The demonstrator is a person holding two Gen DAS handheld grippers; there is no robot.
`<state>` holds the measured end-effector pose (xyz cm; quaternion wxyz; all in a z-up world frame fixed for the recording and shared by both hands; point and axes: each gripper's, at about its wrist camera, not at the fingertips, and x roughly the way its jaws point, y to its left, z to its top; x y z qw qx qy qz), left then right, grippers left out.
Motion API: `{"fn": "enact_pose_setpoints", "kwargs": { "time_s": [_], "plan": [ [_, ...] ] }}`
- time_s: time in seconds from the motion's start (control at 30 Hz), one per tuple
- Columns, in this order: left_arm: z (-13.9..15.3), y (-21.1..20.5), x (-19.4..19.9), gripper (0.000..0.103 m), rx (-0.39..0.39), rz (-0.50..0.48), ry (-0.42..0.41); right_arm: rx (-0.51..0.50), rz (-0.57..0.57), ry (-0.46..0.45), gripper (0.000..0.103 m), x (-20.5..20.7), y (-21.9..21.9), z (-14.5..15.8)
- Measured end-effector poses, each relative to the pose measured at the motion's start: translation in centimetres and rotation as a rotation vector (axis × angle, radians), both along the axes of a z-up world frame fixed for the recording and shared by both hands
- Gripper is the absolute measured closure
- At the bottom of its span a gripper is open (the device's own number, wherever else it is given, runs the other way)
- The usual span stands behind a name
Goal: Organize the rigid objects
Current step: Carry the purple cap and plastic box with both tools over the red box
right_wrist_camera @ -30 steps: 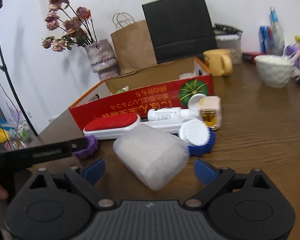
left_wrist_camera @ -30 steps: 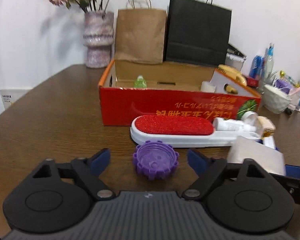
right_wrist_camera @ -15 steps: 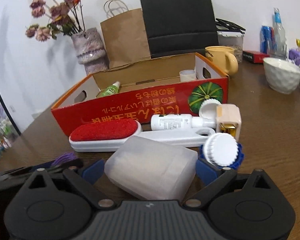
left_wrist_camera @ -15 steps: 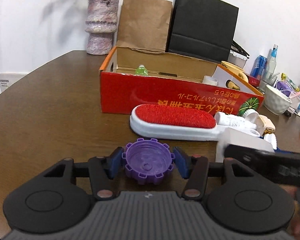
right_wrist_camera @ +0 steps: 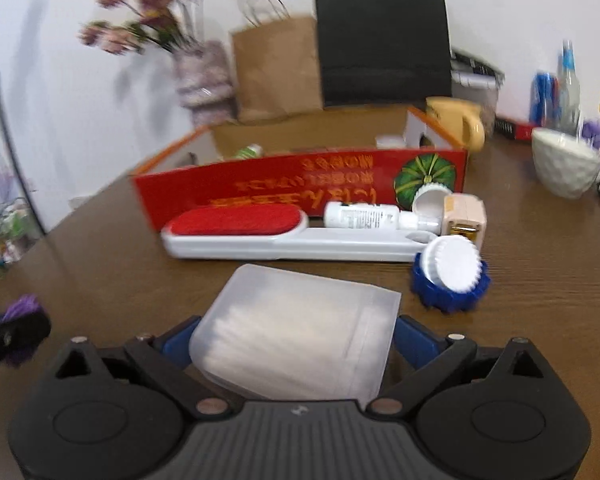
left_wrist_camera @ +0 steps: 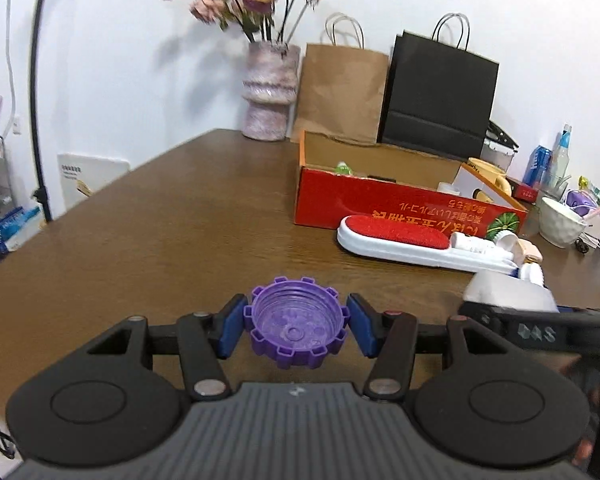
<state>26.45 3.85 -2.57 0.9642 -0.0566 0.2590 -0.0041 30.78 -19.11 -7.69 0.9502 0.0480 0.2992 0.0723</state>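
Left wrist view: left tongs [left_wrist_camera: 296, 330] pinch a purple toothed cap [left_wrist_camera: 296, 332] above the tabletop [left_wrist_camera: 180, 240]; right tongs [right_wrist_camera: 294, 338] clamp a translucent box [right_wrist_camera: 296, 336].

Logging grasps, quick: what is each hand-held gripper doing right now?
Left hand-held gripper: closed on the purple cap.
Right hand-held gripper: closed on the frosted plastic box.
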Motion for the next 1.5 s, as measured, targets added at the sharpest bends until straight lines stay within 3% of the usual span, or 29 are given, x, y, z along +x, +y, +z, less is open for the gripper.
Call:
{"fn": "enact_pose_setpoints", "kwargs": {
  "time_s": [0.13,0.37,0.5,0.77,0.97,1.2,1.33,1.5],
  "plan": [
    [1.3,-0.5,-4.4,0.047,0.035,-0.002,-0.055,-0.037,0.070,-0.094,0.003,-6.4,-0.5,1.2],
    [3.6,-2.5,-10.4,0.047,0.092,-0.044,-0.169,-0.050,0.050,-0.244,0.003,-15.2,-2.2,4.3],
    [4.7,-3.7,-11.6,0.047,0.099,-0.066,-0.208,-0.050,0.046,-0.292,0.003,-17.2,-3.1,5.6],
    [5.4,-4.6,-10.5,0.047,0.090,-0.081,-0.216,-0.025,0.036,-0.291,0.003,-16.2,-4.5,5.7],
    [7.6,-4.0,-5.3,0.047,0.051,-0.103,-0.253,-0.026,0.065,-0.319,0.003,-11.5,-5.5,8.0],
    [12.6,-4.1,7.8,0.047,0.068,-0.128,-0.266,0.015,0.189,-0.314,0.003,1.0,-7.0,15.3],
    [14.5,-4.3,17.9,0.047,0.054,-0.149,-0.153,0.015,0.221,-0.234,0.003,10.6,-6.8,18.4],
    [13.0,-4.5,28.0,0.047,0.085,-0.113,-0.003,0.059,0.246,-0.045,0.003,23.0,-6.4,17.5]
  ]
}}
